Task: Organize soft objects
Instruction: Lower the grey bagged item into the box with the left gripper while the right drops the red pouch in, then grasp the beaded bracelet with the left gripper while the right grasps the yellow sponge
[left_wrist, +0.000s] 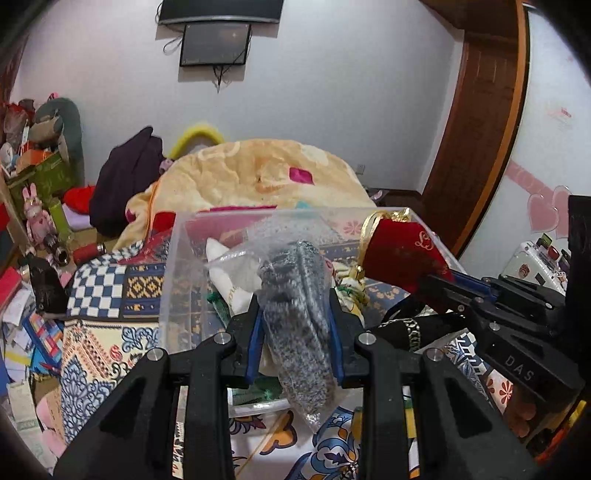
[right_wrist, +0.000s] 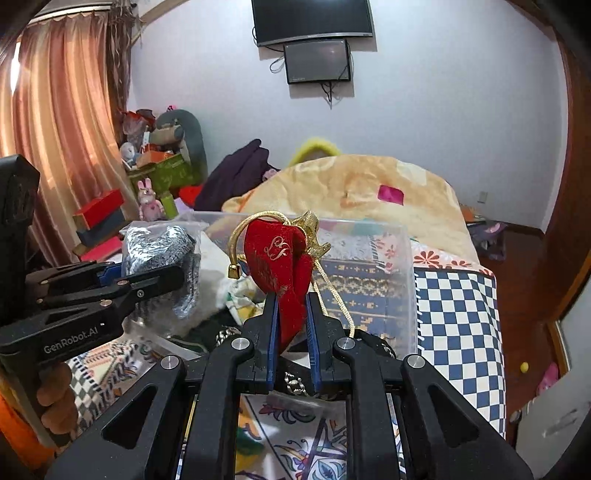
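Both pouches' (right_wrist: 286, 266) lower ends jaw-hidden.

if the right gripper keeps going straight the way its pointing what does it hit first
Probably the far wall of the clear plastic bin: the right gripper, shut on the red velvet pouch, points across the bin's open top. Depth is hard to judge.

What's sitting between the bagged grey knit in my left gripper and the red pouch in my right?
In the right wrist view, a white soft item lies in the clear bin between the grey knit and the red pouch.
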